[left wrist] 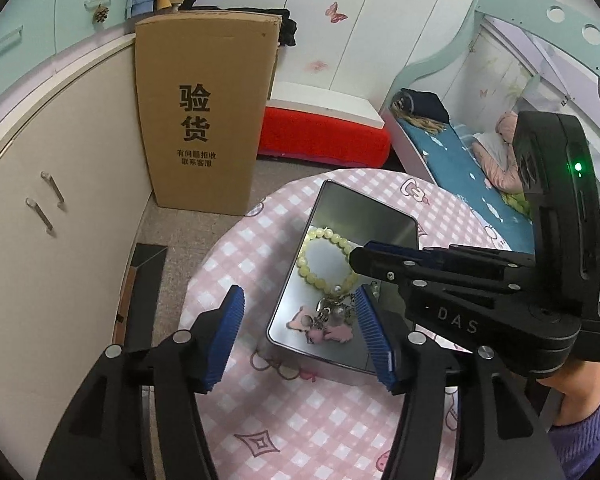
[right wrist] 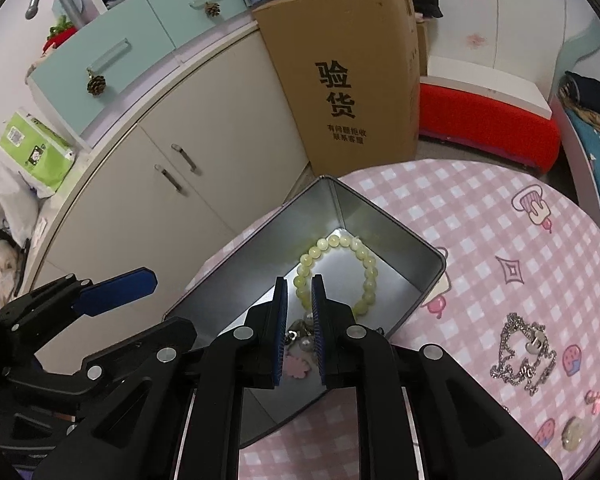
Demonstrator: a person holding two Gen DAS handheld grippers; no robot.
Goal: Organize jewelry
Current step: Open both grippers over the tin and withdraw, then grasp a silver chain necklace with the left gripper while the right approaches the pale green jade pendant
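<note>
An open silver tin box stands on the pink checked table. A yellow bead bracelet lies in it. So does a pink charm piece with pearls. My left gripper is open over the box's near corner; the charm piece lies below, between its fingers, untouched. My right gripper hangs over the box with its pads almost together, a slim gap between them and nothing pinched. A silver chain necklace lies on the cloth to the right of the box.
A tall cardboard box stands on the floor behind the table, next to a cream cabinet. A red padded seat and a bed lie beyond. A hand in a purple sleeve holds the right gripper.
</note>
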